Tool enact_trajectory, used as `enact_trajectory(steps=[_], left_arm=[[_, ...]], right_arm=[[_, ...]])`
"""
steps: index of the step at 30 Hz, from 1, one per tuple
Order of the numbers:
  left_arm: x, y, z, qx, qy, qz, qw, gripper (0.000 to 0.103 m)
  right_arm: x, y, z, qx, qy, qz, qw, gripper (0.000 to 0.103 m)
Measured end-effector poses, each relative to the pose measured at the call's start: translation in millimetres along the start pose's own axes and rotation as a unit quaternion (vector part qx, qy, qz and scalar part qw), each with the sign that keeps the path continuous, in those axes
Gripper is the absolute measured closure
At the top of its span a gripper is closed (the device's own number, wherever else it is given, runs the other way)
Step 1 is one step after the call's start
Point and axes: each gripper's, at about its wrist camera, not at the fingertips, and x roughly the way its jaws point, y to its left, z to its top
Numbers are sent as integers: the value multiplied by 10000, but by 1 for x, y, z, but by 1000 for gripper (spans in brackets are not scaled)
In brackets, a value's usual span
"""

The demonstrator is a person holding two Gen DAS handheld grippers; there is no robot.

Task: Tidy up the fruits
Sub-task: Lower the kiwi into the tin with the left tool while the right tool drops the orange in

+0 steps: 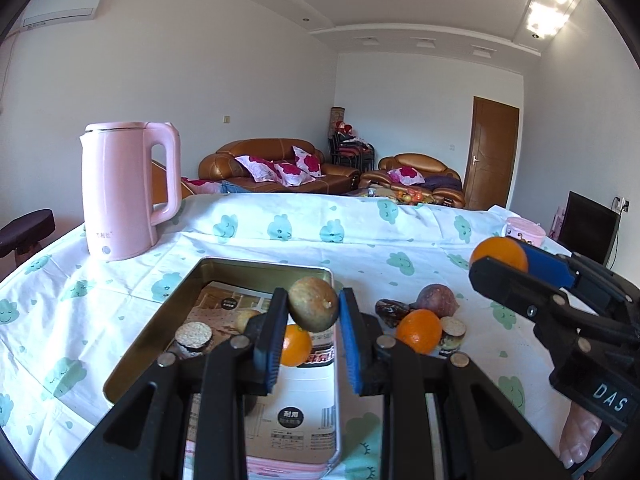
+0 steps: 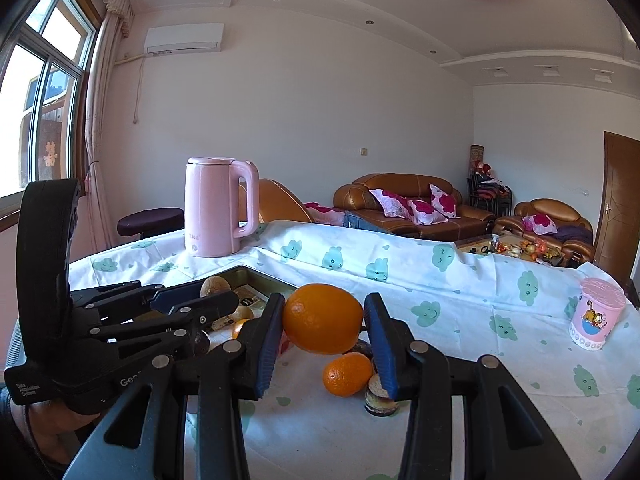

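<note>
Midway through sorting: left gripper [image 1: 313,334] holds a brown fruit [image 1: 313,304] over the part-filled tin [image 1: 160,322]; right gripper [image 2: 323,344] clasps an orange [image 2: 322,318] — several pieces remain on the tabletop [image 1: 260,248].

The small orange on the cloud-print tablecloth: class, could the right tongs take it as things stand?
Probably not yet: the right tongs already grip a large orange. The small orange lies uncovered just below them, so the way is otherwise free.

We see the left gripper [image 1: 313,336] clamping a brown-green passion fruit [image 1: 313,303] above the metal tin [image 1: 168,312], which contains an orange [image 1: 297,346].
</note>
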Motion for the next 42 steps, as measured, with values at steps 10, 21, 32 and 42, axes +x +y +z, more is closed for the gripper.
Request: enact_trajectory(steps=[10, 21, 32, 42], left_arm=[[1, 28, 2, -81, 89, 340, 9993, 76], [4, 52, 0, -156, 255, 596, 9978, 76], [10, 71, -1, -129, 477, 780, 9957, 76], [18, 76, -4, -35, 789, 759, 9940, 75]], right_arm=[[27, 34, 6, -218, 160, 310, 9992, 59], [48, 57, 12, -348, 297, 537, 9975, 59], [67, 68, 6, -297, 547, 683, 9957, 59], [88, 78, -6, -304, 1007, 760, 9915, 59]])
